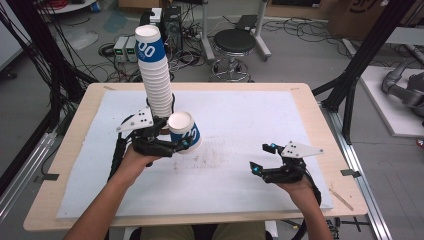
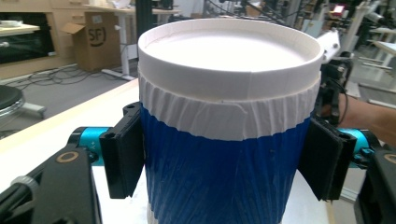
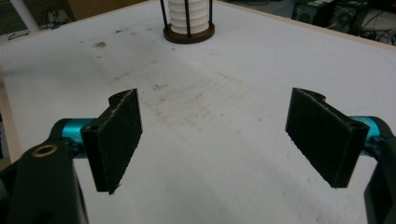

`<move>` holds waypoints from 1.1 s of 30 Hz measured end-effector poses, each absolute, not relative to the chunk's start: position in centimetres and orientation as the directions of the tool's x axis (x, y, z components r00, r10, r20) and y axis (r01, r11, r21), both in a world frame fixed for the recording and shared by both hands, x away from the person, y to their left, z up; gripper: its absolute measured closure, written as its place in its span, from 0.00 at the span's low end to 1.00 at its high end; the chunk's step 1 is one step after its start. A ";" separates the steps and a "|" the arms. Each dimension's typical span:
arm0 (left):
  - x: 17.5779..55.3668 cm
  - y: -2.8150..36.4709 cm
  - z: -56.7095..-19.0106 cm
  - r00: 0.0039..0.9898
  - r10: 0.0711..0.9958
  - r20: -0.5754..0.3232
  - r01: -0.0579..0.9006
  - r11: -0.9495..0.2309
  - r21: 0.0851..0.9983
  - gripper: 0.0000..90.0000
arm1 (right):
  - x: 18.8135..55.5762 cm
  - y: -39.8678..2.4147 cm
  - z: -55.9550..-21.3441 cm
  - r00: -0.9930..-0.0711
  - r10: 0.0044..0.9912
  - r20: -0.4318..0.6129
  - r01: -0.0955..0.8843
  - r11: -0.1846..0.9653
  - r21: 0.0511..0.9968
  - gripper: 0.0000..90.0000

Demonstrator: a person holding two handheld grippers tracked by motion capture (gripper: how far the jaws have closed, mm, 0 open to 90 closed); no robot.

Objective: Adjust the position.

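A tall stack of blue-and-white paper cups (image 1: 154, 70) stands in a wire holder at the back left of the white mat; the base of that cup stack (image 3: 188, 17) sits at the top of the right gripper view. My left gripper (image 1: 186, 144) is shut on a single blue-and-white paper cup (image 1: 184, 131), held upright just right of the stack's foot. In the left gripper view both pads press the blue wall of that cup (image 2: 224, 140). My right gripper (image 1: 263, 158) rests low at the mat's front right, open, with nothing between its jaws (image 3: 219, 140).
The white mat (image 1: 240, 125) covers a wooden table (image 1: 75, 145) and carries faint brown stains in its middle. Beyond the far edge stand a black stool (image 1: 234, 46), cables and boxes. A black frame post (image 1: 360, 65) rises at the right.
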State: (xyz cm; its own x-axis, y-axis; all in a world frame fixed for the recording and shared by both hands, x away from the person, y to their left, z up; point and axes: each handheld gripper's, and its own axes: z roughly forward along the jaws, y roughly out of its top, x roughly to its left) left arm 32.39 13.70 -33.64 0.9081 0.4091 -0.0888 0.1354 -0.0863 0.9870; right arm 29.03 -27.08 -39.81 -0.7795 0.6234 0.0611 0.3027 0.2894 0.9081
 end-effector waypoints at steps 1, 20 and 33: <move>32.3 13.5 -33.8 0.912 0.400 -0.088 0.135 -0.090 0.987 0.29 | 29.0 -26.6 -39.5 -0.798 0.600 0.061 0.284 0.285 0.916 0.21; 31.4 10.8 -35.1 0.952 0.297 -0.069 0.114 -0.137 0.984 0.29 | 29.5 -23.1 -38.3 -0.899 0.431 0.076 0.217 0.288 0.933 0.21; 31.1 9.6 -35.3 0.969 0.237 -0.066 0.104 -0.150 0.983 0.29 | 29.7 -20.5 -37.9 -0.940 0.331 0.077 0.186 0.310 0.932 0.21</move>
